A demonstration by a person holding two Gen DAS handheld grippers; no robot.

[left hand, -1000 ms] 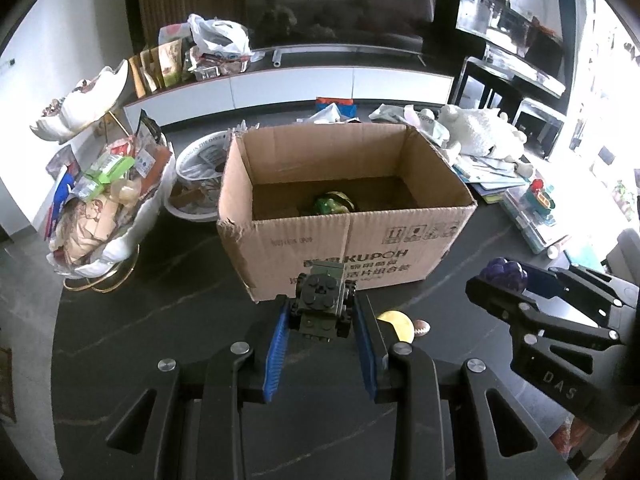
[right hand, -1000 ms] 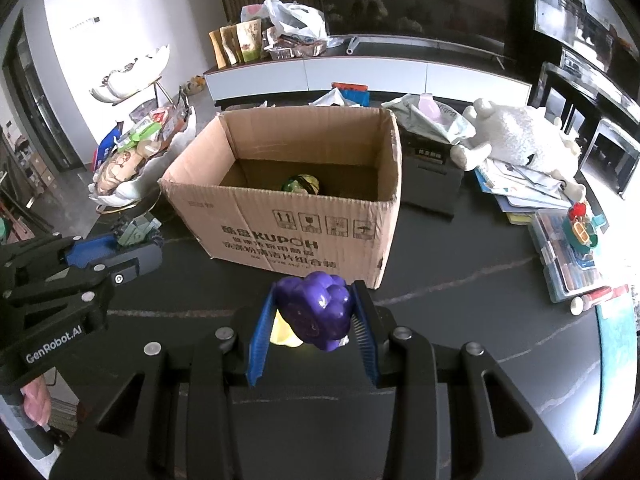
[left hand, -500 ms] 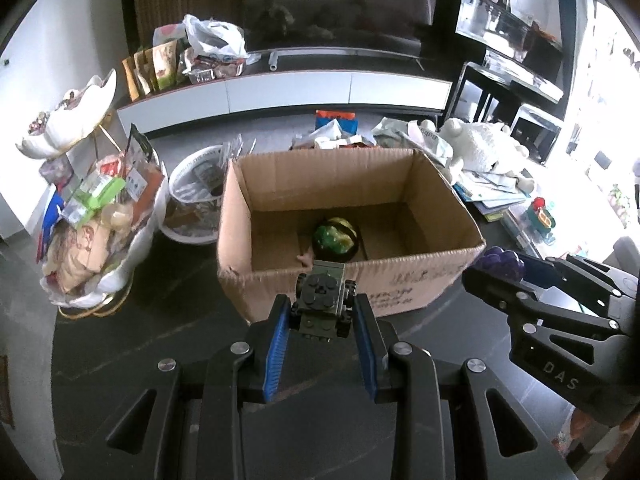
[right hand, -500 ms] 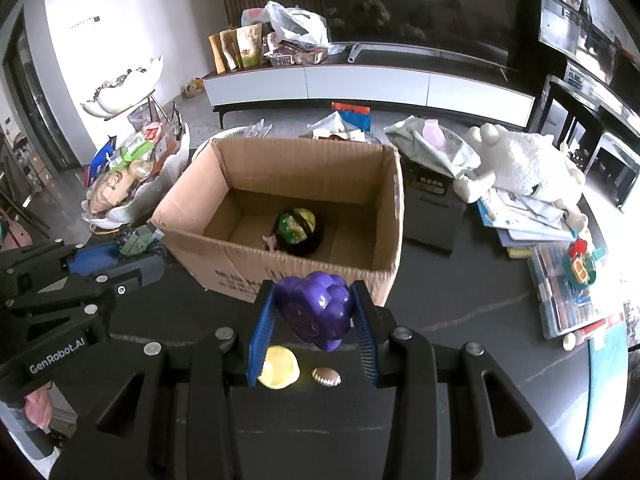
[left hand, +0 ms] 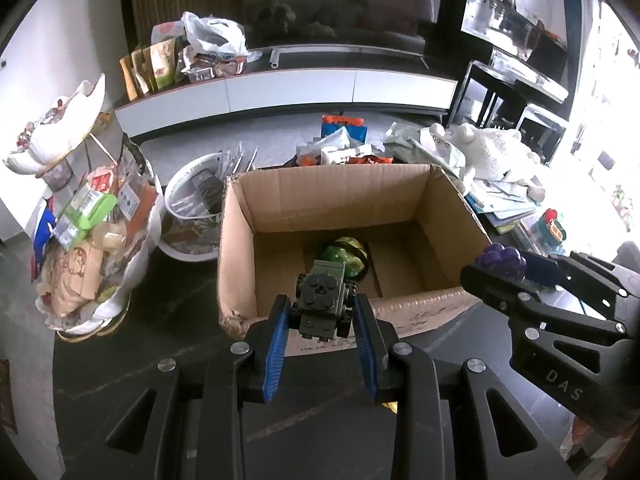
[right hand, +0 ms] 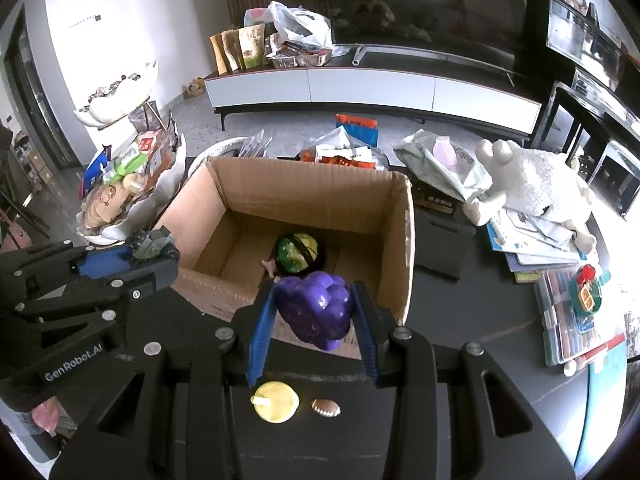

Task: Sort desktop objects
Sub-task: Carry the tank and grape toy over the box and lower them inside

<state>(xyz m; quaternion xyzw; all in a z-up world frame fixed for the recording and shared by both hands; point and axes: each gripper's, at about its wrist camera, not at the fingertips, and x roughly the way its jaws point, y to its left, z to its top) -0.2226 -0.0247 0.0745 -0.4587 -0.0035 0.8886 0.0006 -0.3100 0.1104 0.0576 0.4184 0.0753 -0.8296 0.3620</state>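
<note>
The cardboard box stood open on the dark table, its near wall just in front of both grippers. On its floor lay a green and yellow ball, toward the middle, with a small pink thing touching its near left side.

The left gripper was clamped on a dark green brick-built toy vehicle, held between the blue pads above the near wall of the box. The right gripper was closed on a glossy purple grape-bunch toy, likewise poised over the near edge, toward the box's right corner.

On the table below the right gripper, on the near side of the box, lay a yellow round toy and, just to its right but apart from it, a tiny brown football.

Left of the box stood a white shell-shaped stand heaped with snack packets. To the right of the box lay a white plush animal on a stack of papers, with a clear compartment case nearer.
</note>
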